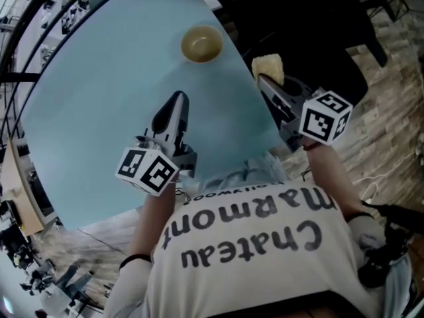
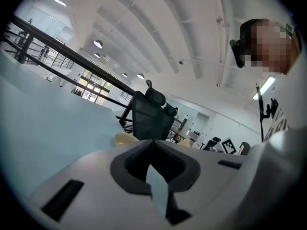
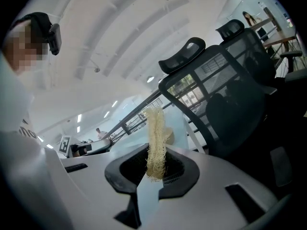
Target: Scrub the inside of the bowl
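Bowl [image 1: 202, 44] upright and empty on the pale blue counter [image 1: 99, 111], nothing touching it, and the counter's edge runs just beside the bowl on its right; that edge is the first worry.

Left tool [image 1: 176, 99] hangs on the near side of the bowl, well apart from it, jaws clenched together with nothing between them; right tool [image 1: 265, 79] sits to the right of the bowl and nearer the person, out past the counter's edge, clamped on a pale fibrous scrubber [image 3: 156, 143] that stands up out of its jaws.

Here is where it could slip, by my reading: the bowl is unbraced, so the first push of the scrubber may simply skate it across the smooth counter, and a shove the wrong way sends it toward that edge and the black chair [image 3: 225, 80] past the bowl; the left tool cannot pin the rim while it stays clenched, so it has to open and take hold first.

Second risk: the scrubber is pinched only at its lower end; it looks soft and stringy, so pressing it into the bowl may fold it over or drag it out of the jaws.

Third: coming in from the bowl's right, the right tool could clip the rim and tip the bowl.
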A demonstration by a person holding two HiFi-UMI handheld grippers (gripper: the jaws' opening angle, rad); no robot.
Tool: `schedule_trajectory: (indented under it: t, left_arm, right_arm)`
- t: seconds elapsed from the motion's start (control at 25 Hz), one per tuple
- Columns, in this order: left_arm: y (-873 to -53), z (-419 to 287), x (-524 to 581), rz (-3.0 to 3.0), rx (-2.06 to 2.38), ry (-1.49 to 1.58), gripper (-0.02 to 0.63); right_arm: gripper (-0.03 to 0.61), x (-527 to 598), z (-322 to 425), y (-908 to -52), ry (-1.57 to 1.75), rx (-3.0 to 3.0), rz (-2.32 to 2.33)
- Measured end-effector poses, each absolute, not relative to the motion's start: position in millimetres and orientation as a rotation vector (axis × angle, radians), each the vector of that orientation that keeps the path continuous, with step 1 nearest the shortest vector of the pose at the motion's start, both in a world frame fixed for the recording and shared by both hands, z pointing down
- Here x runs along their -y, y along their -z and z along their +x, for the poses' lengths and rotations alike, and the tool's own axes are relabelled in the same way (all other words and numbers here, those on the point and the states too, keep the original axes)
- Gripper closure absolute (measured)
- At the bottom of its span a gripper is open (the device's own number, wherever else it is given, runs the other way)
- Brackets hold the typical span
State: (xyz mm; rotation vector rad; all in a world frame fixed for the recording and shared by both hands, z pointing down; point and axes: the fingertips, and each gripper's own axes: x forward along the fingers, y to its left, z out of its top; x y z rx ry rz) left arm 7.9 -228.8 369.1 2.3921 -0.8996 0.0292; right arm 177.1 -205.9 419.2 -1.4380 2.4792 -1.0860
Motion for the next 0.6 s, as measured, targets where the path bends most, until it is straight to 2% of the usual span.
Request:
schedule_trajectory:
  t: [0.28, 0.32, 0.4, 0.48, 0.6]
  left_arm:
    - [-406.3, 20.7, 280.4, 2.321, 0.939, -0.126, 0.602]
    - [-413.4, 21.9, 288.3, 2.298, 0.945, -0.138, 0.576]
    - [-426.6, 25.1, 303.7, 2.244, 0.954, -0.155, 0.477]
    - [-436.8, 27.4, 319.6, 2.196, 0.978, -0.168, 0.451]
    - [-451.0, 28.6, 340.5, 2.159, 1.026, -0.200, 0.449]
  right_arm:
    - [0.515, 231.1, 171.2, -437.8, 1.137, -2.442, -1.437]
    - [0.515, 232.6, 171.4, -440.9, 1.146, -2.444, -1.442]
    - [0.515, 236.0, 175.5, -447.0, 1.162, -2.433, -1.463]
    - [0.515, 240.4, 181.0, -451.4, 1.177, -2.411, -1.485]
    - [0.515, 246.1, 183.8, -456.9, 1.197, -2.397, -1.506]
